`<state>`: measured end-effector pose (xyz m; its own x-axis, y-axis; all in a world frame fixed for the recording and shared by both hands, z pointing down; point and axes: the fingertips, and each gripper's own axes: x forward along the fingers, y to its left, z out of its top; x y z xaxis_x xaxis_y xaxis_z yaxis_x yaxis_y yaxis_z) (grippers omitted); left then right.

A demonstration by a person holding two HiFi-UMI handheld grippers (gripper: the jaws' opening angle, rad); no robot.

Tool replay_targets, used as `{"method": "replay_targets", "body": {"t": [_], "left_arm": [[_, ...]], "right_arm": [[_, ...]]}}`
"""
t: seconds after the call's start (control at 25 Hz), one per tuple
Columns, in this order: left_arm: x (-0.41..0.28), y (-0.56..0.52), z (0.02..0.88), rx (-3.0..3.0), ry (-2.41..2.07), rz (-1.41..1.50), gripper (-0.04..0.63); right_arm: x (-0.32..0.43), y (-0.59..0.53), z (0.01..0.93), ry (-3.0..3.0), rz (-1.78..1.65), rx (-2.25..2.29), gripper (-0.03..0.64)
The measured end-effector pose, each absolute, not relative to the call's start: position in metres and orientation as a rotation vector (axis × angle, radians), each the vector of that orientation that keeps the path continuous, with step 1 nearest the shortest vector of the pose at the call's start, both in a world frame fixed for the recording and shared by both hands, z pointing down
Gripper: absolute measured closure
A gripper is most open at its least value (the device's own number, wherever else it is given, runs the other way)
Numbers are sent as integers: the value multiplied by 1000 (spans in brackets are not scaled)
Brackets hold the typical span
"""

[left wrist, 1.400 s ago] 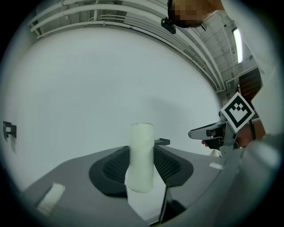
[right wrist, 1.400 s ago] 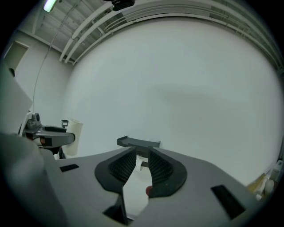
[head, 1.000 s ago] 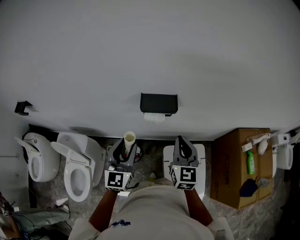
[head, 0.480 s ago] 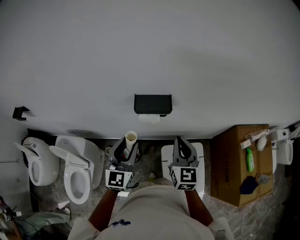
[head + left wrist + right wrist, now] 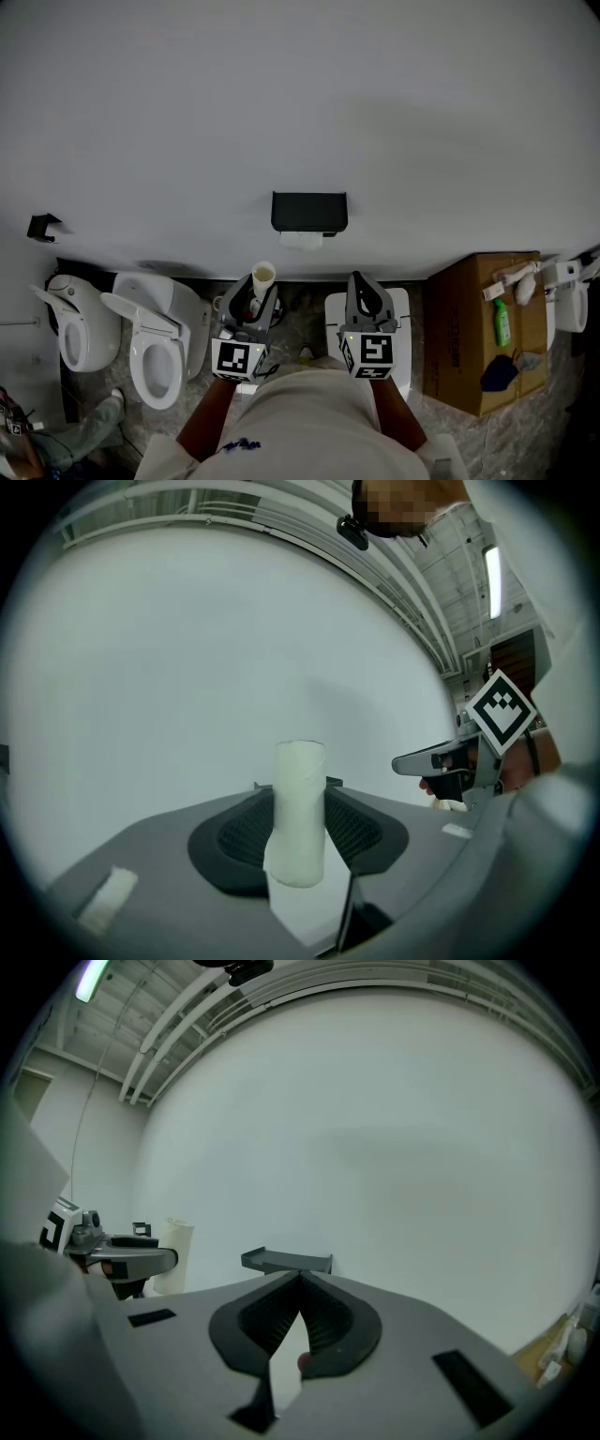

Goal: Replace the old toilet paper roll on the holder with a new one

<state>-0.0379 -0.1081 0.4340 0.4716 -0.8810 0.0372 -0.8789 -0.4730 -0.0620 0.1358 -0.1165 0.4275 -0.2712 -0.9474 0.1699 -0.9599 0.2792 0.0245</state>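
Plain white wall (image 5: 300, 112) up front with a black box-shaped toilet paper holder (image 5: 309, 211) mounted on it, white paper (image 5: 302, 241) peeking out underneath. The left gripper (image 5: 251, 302) is clamped on a pale bare cardboard tube (image 5: 300, 808) standing upright, well apart from the holder. The right gripper (image 5: 300, 1279) has its jaws pressed together on nothing.

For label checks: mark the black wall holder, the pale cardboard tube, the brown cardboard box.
black wall holder (image 5: 309, 212): head view, front cover.
pale cardboard tube (image 5: 300, 813): left gripper view, side wall.
brown cardboard box (image 5: 464, 328): head view, top face.
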Motion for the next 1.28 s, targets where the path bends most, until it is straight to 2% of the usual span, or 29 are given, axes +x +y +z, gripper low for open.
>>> {"method": "replay_targets", "body": {"t": [1.28], "left_arm": [[-65, -107, 443, -2651, 1685, -99, 419]], "right_arm": [[90, -133, 444, -2427, 130, 1657, 614]]}}
